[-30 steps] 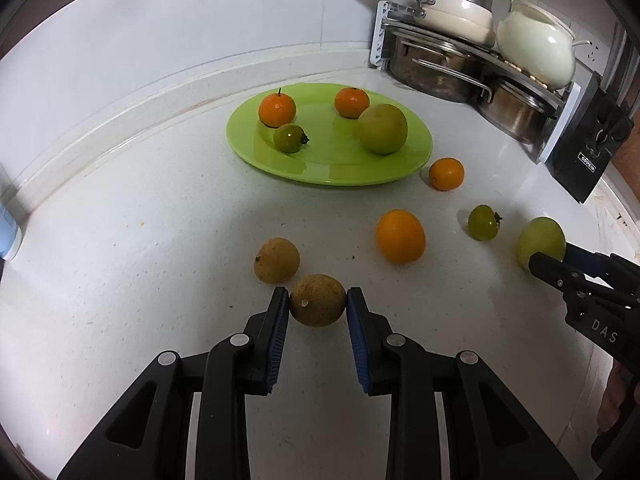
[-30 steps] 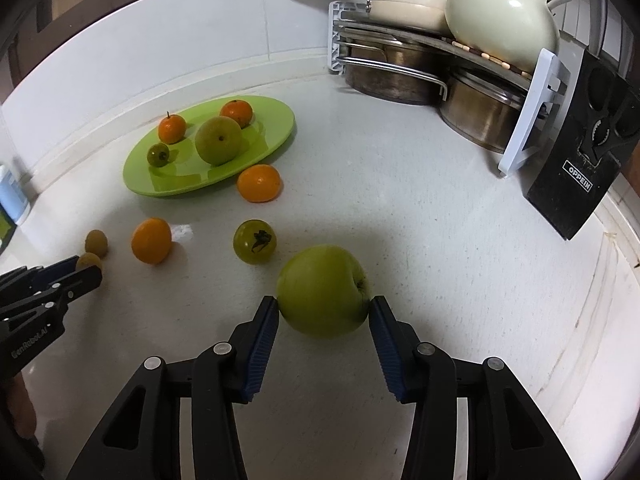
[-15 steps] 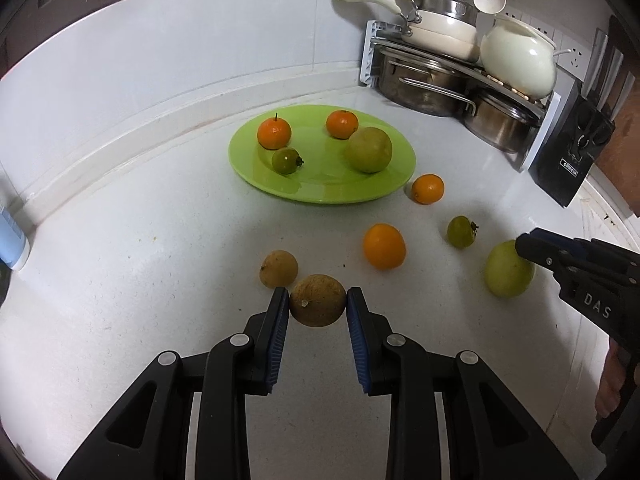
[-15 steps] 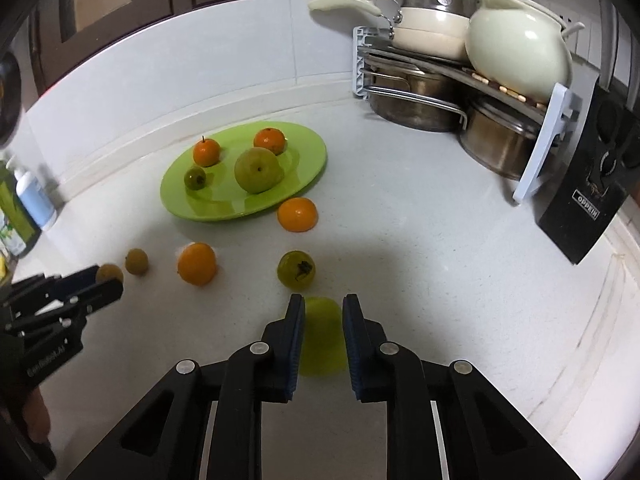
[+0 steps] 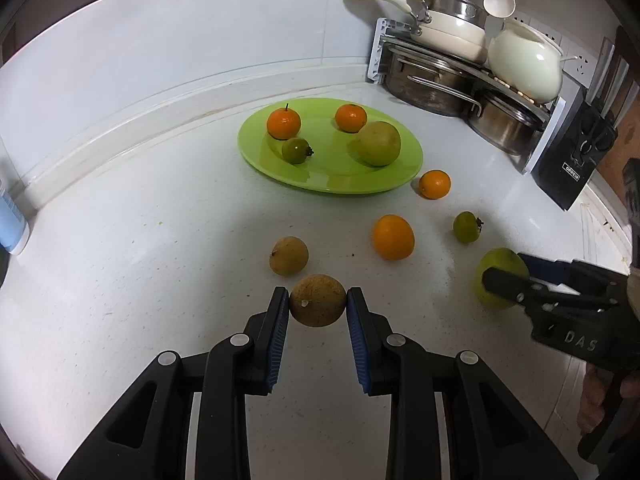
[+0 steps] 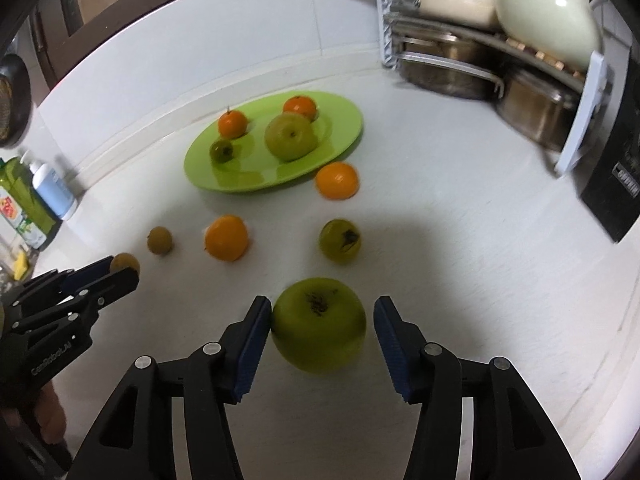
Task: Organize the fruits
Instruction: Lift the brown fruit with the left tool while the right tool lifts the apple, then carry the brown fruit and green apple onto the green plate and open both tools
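My left gripper is shut on a round brown fruit and holds it just above the counter. A second brown fruit lies just beyond it. My right gripper is open around a green apple; the left pad touches it, the right pad stands apart. The green plate at the back holds two oranges, a small green fruit and a green apple. Two oranges and a small green fruit lie loose on the counter.
A rack of pots and pans and a white kettle stand at the back right. A black knife block stands at the right edge. Bottles stand at the far left by the wall.
The left gripper has lifted the brown fruit slightly and pulled back. The right gripper shut without the apple half a second ago, then opened and now straddles it.
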Motion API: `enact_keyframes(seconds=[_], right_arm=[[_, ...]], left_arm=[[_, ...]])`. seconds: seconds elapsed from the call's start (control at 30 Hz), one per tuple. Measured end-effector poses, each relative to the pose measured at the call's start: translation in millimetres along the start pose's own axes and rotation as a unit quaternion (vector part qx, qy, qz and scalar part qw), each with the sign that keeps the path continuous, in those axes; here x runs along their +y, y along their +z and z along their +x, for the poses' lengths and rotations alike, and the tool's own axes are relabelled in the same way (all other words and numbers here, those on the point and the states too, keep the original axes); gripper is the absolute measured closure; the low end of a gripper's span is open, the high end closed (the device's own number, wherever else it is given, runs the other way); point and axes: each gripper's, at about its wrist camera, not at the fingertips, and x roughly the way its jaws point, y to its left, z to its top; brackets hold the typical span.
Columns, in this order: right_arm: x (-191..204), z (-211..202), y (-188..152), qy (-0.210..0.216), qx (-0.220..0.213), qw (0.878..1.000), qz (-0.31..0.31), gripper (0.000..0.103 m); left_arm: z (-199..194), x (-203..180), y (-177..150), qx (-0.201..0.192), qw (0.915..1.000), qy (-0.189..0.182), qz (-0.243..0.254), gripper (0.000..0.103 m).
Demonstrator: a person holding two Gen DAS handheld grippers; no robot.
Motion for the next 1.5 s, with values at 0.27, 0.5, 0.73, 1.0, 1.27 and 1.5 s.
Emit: enact_keyframes(seconds=[0.27,0.5,0.73,1.0,1.27,1.5], right_arm=[[5.5,-0.1,-4.1,-0.001,0.0,1.0,-0.006,0.053],[6.2,-18.5,7.8,0.01,-0.023,1.0,-0.008,0.053],[14.1,-34.8,36.5,0.021,-0.057,0.998,-0.032,0.053],[21.3,-32.1,78.5,0.035,-0.083,0.994,-0.056,0.053],[32.1,-17.0,116.5,0.057,-0.09,0.991,-0.08,0.053],[41.1,10.2,147.8,0.071,-0.08,0.989,-0.098,0.053]], left_arm=[[-4.8,0.3,0.2,-0.007,1.0,0.001,0.004,0.073],[-16.9,-5.2,8.7,-0.025,0.9995,-0.004,0.019,0.073],[-29.6,-7.0,30.8,-0.056,0.9977,-0.011,0.038,0.073],[-32.3,-2.3,65.4,-0.08,0.9952,-0.013,0.054,0.073],[-16.8,9.1,96.0,-0.079,0.9951,-0.019,0.056,0.073],[5.0,20.1,119.2,-0.067,0.9959,-0.023,0.056,0.073]])
